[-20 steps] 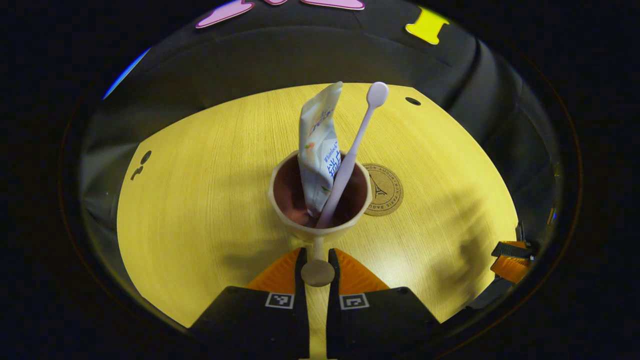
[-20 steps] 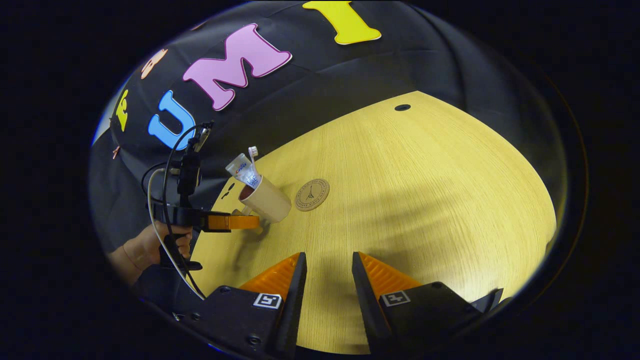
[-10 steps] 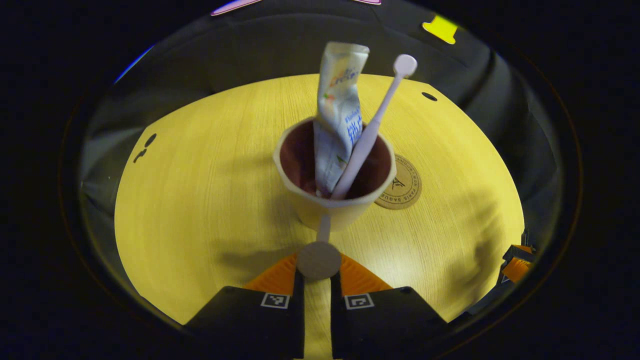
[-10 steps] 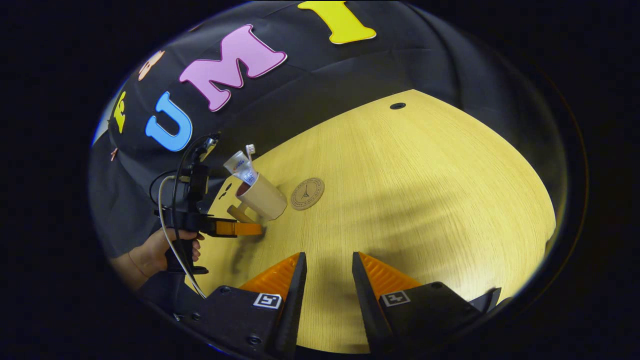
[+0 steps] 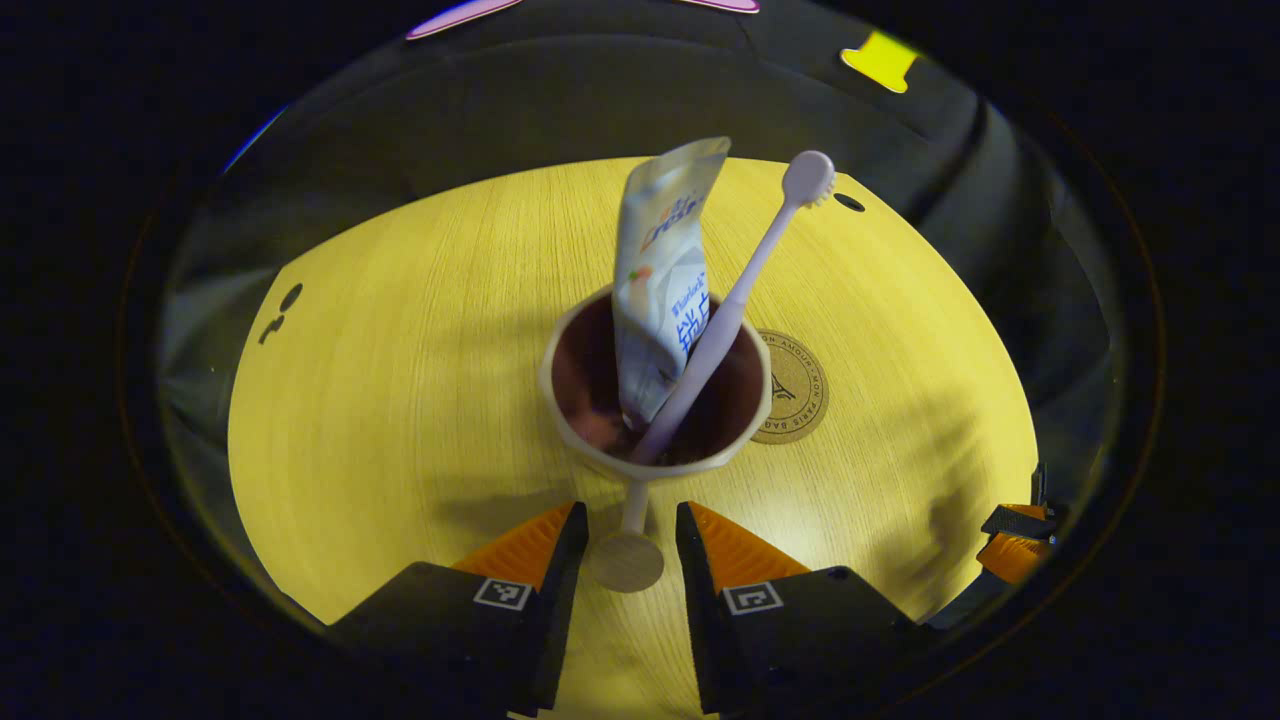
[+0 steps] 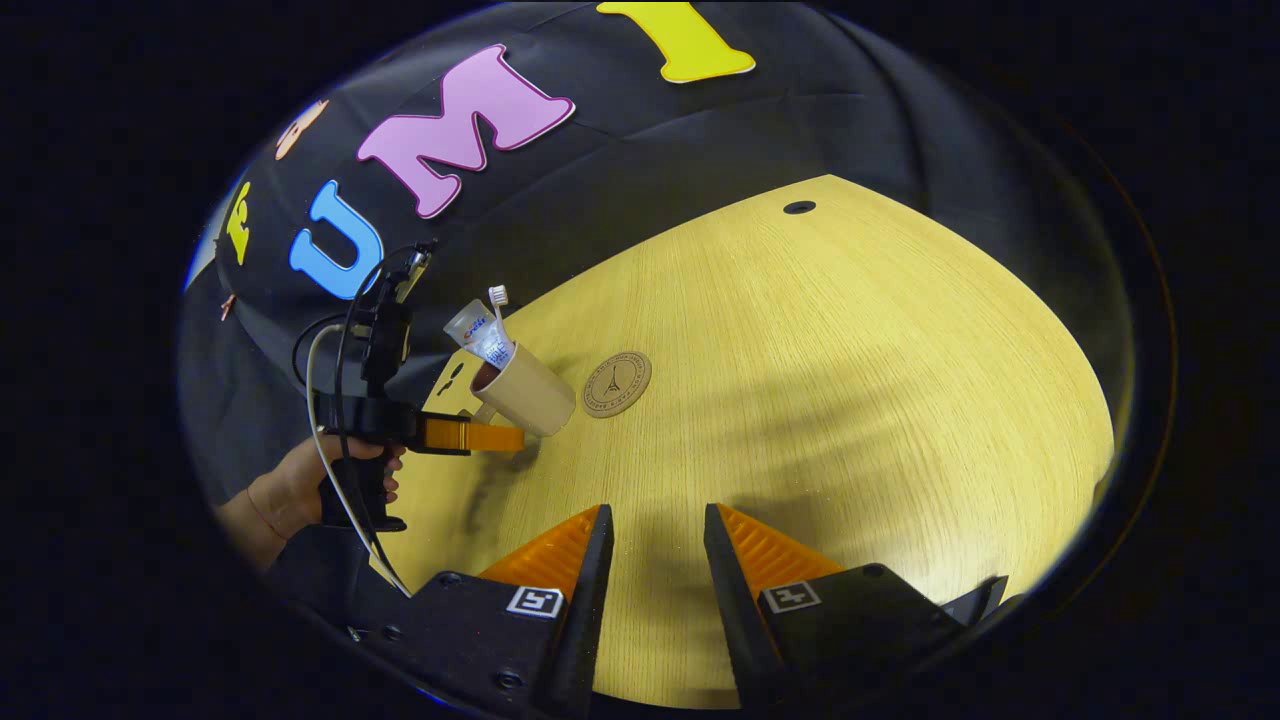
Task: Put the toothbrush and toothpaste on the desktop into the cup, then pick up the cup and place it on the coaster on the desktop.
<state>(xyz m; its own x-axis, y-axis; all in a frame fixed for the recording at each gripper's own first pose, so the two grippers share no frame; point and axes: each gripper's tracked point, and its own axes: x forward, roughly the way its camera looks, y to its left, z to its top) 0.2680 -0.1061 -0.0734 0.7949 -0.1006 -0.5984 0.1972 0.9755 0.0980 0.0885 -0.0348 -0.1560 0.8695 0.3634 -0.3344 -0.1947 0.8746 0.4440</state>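
Cup (image 5: pixel 655 400) with toothpaste (image 5: pixel 662 275) and toothbrush (image 5: pixel 735 300) sits just left of the coaster (image 5: pixel 793 386). Left gripper (image 5: pixel 627 535) gapes around its handle; right gripper (image 6: pixel 655 545) open, empty. Loose grab could tip it.

Left gripper view: cup (image 5: pixel 655 400) at frame centre on the desk (image 5: pixel 400 400); toothpaste (image 5: pixel 662 270) and toothbrush (image 5: pixel 740 290) stand in it, toothbrush on the right. Coaster (image 5: pixel 795 385) lies just right of the cup. Cup handle (image 5: pixel 628 555) sits between the left gripper (image 5: pixel 628 540) fingers at bottom centre.
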